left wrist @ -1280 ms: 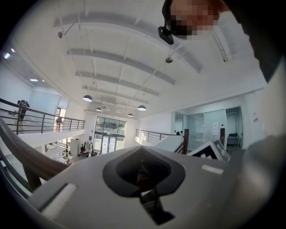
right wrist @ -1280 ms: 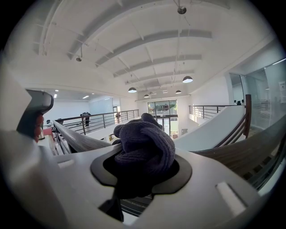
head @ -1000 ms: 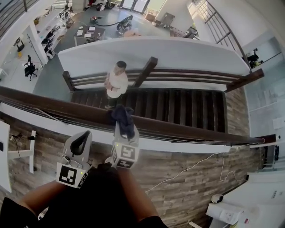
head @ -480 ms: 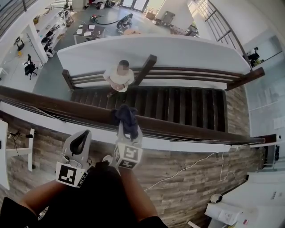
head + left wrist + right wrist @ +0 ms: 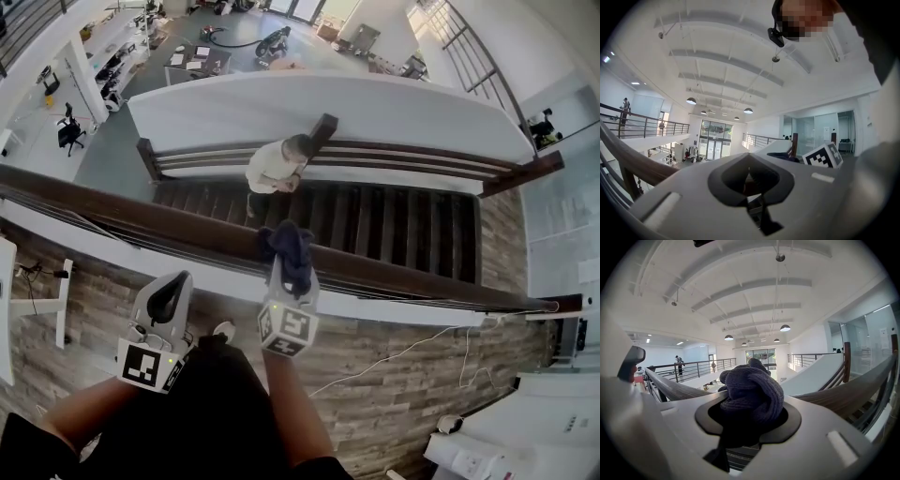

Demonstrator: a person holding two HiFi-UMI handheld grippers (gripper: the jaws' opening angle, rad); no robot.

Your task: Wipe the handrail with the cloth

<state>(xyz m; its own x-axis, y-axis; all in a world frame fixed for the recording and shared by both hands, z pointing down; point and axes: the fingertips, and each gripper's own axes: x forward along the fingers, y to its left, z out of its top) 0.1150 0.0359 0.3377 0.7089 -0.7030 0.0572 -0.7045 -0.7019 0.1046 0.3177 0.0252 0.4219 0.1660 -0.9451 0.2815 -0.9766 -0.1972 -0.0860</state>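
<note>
Head view, nearest first: the left gripper (image 5: 175, 281) is held at lower left, short of the rail and touching nothing. In the left gripper view its jaws are seen brought together, with nothing between them. The right gripper (image 5: 290, 270) is extended at frame centre. In the right gripper view its jaws are clenched on a bunched dark knitted cloth (image 5: 288, 246), which bulges out of the jaw opening.

Cloth position: pressed onto the top of the dark wooden handrail (image 5: 141, 217), which runs from the left edge down toward lower right. The wad lies draped over the rail at frame centre. Wiping is judged to be under way.

Handling (judgement): the cloth is taken to be light, soft and limp, so it should fold around the rounded rail under modest pressure. Being knitted, it may drag or stretch on the wood. The present hold on the bunched middle is judged sound, since a hold on an edge would leave the rest trailing. The rail is taken to be rigid, fixed and smooth. Were the cloth let go, it would be lost over the drop.

Beyond the rail: a dark staircase (image 5: 394, 225) is seen below, with a person (image 5: 275, 169) standing on it at upper centre. The ground floor (image 5: 112, 141) lies farther off at upper left.
</note>
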